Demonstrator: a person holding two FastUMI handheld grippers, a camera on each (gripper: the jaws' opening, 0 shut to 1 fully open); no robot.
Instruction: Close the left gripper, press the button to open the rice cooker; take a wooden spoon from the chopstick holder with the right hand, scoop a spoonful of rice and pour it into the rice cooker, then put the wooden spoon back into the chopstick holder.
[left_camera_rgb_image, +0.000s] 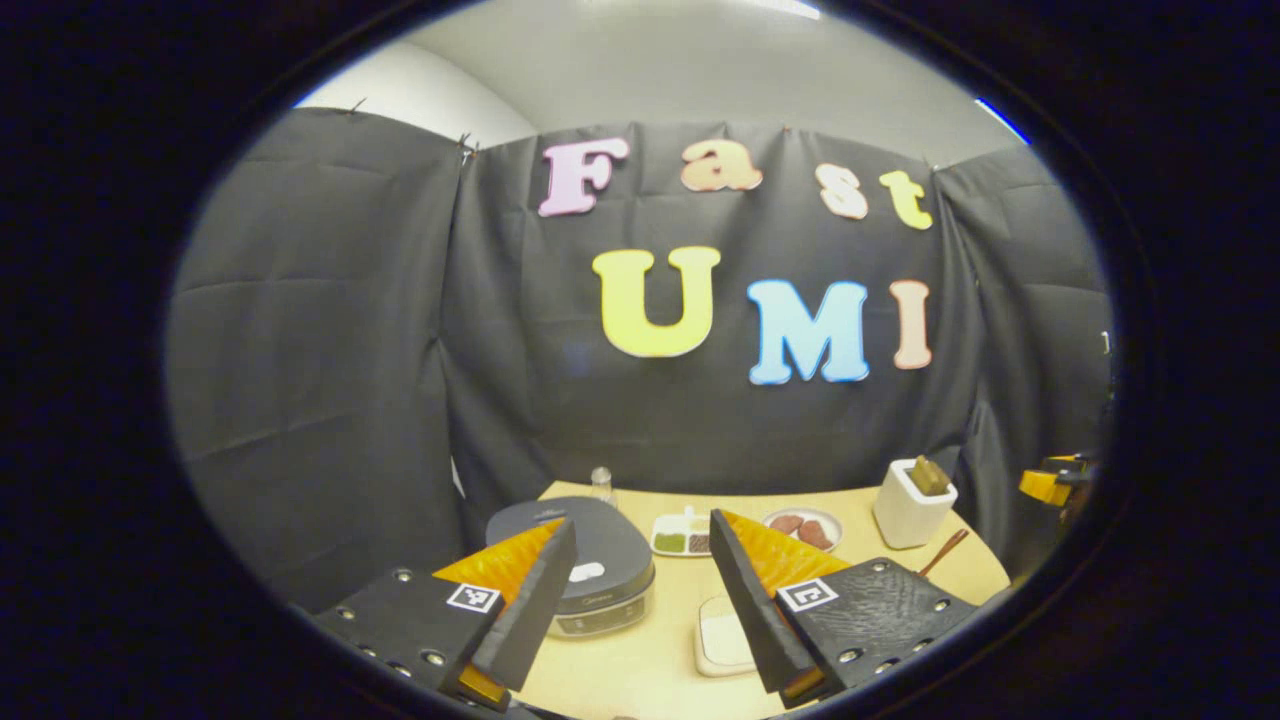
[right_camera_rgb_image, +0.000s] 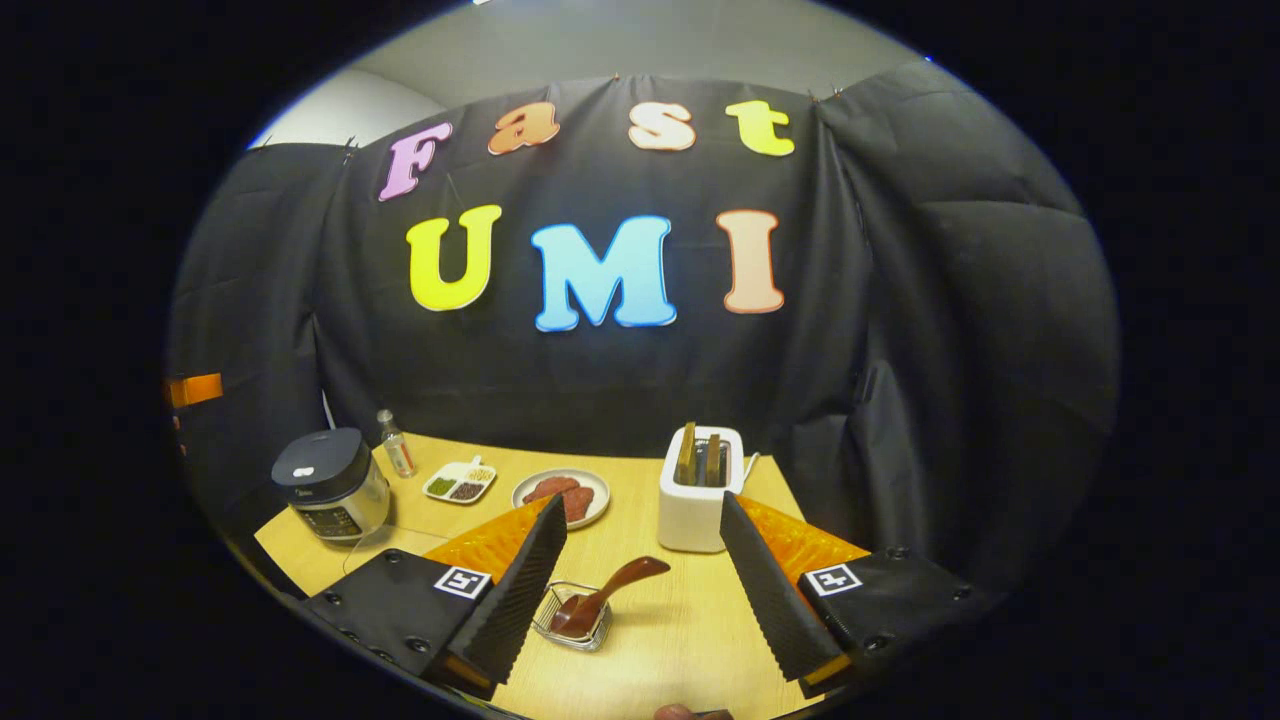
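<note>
left gripper (left_camera_rgb_image: 640, 590) – jaws released | right gripper (right_camera_rgb_image: 640, 590) – jaws released | rice cooker (left_camera_rgb_image: 600, 560) lid down

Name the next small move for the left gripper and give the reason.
Probably close the left gripper first. Its fingers stand wide apart, and the rice cooker sits just ahead with its lid still down, so the button has not been pressed. Closed fingers would make one blunt tip to push it with.

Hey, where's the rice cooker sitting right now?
In the right gripper view the rice cooker stands, lid shut, at the table's far left corner, beside a small bottle and left of the divided dish.
</note>
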